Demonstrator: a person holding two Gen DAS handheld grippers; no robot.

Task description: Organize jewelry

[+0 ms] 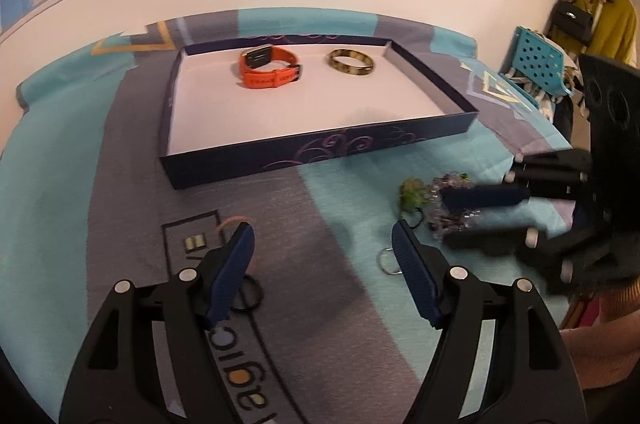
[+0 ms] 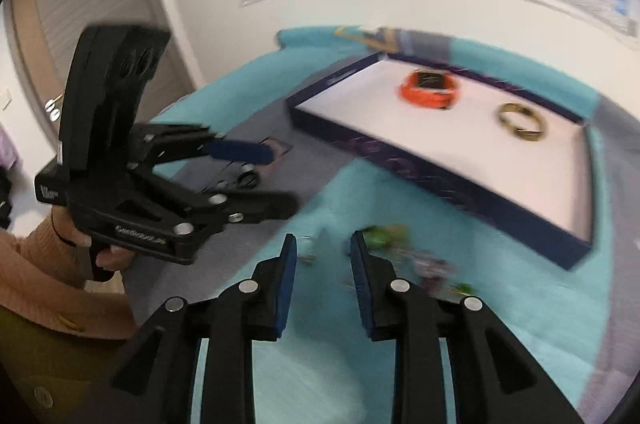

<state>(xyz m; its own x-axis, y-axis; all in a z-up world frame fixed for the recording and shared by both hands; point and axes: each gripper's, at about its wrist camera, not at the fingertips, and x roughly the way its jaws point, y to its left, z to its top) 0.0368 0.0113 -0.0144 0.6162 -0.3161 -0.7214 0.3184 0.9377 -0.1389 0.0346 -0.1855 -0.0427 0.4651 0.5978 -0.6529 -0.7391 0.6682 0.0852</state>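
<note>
Counting the orange watch (image 1: 269,67) and gold bangle (image 1: 351,63) already boxed, I reach my parted right claw (image 2: 323,244) toward the beaded bracelet (image 1: 448,200), left claw (image 1: 323,236) apart.

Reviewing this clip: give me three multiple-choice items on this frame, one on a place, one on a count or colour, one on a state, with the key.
1. Where is the orange watch?
A. on the bedspread
B. inside the tray
C. held by a gripper

2. How many pieces lie in the tray?
A. two
B. four
C. none

3. How is the left gripper?
A. shut on a ring
B. shut, holding nothing
C. open, holding nothing

Key:
1 B, it sits on the tray's white floor beside the gold bangle.
2 A, only watch and bangle show there.
3 C, its fingers stand wide apart over the bedspread.
</note>
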